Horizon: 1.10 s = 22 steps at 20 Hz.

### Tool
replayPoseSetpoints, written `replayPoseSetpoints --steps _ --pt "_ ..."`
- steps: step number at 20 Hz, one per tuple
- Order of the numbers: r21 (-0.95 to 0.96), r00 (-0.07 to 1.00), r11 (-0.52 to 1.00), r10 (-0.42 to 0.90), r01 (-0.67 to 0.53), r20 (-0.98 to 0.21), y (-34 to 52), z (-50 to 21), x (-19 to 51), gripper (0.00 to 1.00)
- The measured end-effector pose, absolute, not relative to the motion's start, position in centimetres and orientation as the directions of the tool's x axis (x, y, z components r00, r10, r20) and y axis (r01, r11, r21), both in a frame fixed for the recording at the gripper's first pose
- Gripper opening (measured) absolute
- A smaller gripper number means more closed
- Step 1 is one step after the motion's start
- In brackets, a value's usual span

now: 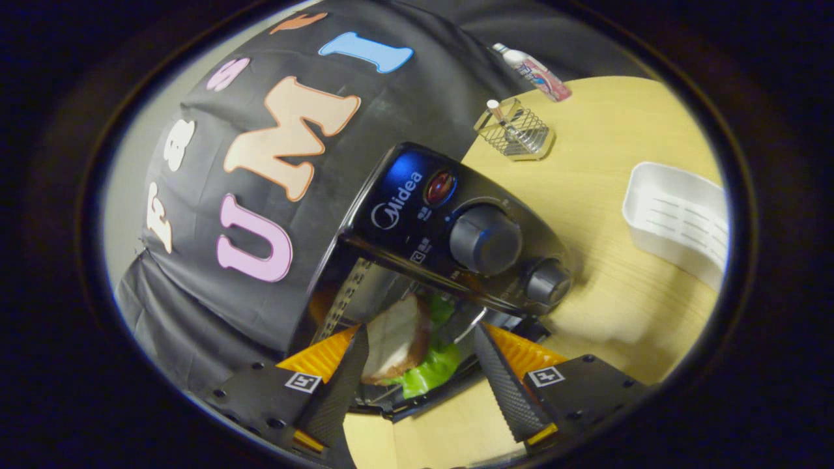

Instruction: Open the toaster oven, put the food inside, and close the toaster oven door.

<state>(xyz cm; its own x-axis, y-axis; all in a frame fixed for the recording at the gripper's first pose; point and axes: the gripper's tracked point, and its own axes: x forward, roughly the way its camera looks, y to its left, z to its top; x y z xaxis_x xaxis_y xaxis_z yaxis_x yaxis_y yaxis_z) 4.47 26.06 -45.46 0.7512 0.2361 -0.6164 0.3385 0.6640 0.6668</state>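
A pale wooden table (625, 286) backed by black cloth carries the toaster oven (449, 225), with its cavity open toward the gripper (417, 371). The food (407, 348), a sandwich with lettuce, sits inside the oven mouth, between and just beyond the spread fingers, which grip nothing. A white tray (677, 221), a wire holder (516, 129) and a tube (535, 73) stand well apart. Judged next: withdraw straight back clear of the food, then raise the door until fully seated.

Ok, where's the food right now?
In the gripper view, the food sits inside the open toaster oven, below its knobs, just ahead of the open gripper, seen between its fingers.
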Motion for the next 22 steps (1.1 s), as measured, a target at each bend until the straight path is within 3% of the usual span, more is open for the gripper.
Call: replayPoseSetpoints --steps 1,9,17,22 --pt "0.655 0.741 0.681 0.244 0.328 -0.625 25.7 -45.2 3.7 0.99" --pt "0.580 0.623 0.803 0.386 0.136 -0.681 25.8 -43.2 -5.3 0.99" --pt "0.477 0.501 0.878 0.428 -0.035 -0.752 25.2 -44.1 -13.4 0.99" --pt "0.362 0.428 0.925 0.374 -0.113 -0.823 25.3 -47.4 -16.0 0.99"
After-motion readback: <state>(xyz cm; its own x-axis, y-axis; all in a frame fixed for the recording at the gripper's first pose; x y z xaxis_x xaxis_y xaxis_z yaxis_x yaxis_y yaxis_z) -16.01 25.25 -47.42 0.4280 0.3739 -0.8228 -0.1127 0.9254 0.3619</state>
